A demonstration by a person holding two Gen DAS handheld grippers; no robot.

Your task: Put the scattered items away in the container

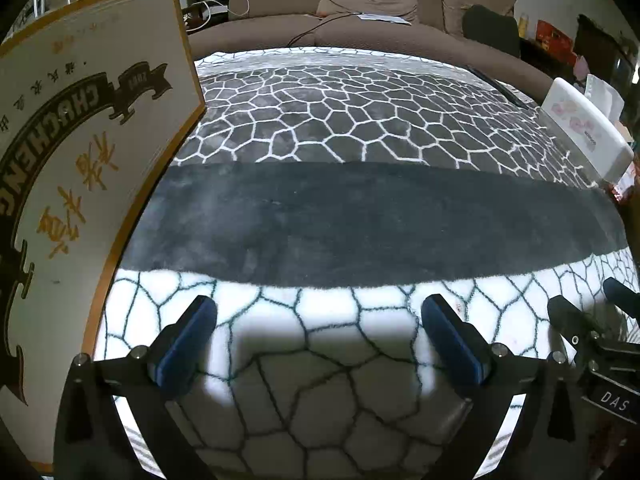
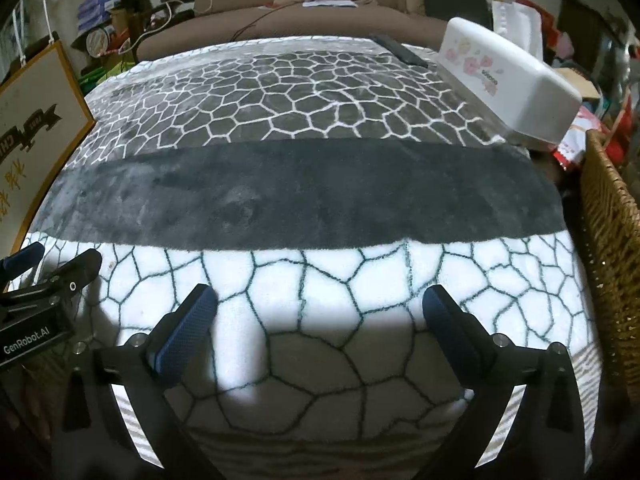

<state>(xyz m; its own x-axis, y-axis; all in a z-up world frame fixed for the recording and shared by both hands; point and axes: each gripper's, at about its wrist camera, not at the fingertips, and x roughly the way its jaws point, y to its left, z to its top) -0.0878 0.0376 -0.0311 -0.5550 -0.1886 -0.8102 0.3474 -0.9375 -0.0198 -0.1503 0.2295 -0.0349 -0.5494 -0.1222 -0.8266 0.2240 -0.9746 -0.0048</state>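
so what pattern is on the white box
Pink flowers on the white box, clearest in the right wrist view.

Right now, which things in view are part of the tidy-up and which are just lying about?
Job:
- wicker basket, likely the container
- white floral box on the patterned blanket, possibly an item
- dark remote-like thing at the far edge, possibly an item
- left gripper and right gripper, fingers open, empty

Lying about:
- framed board
- sofa
- shelf clutter

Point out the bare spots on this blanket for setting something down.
Free: the dark grey band and the pale patch between each open claw, left claw, right claw. Crowded: the far right corner, by the white floral box, remote and wicker basket.
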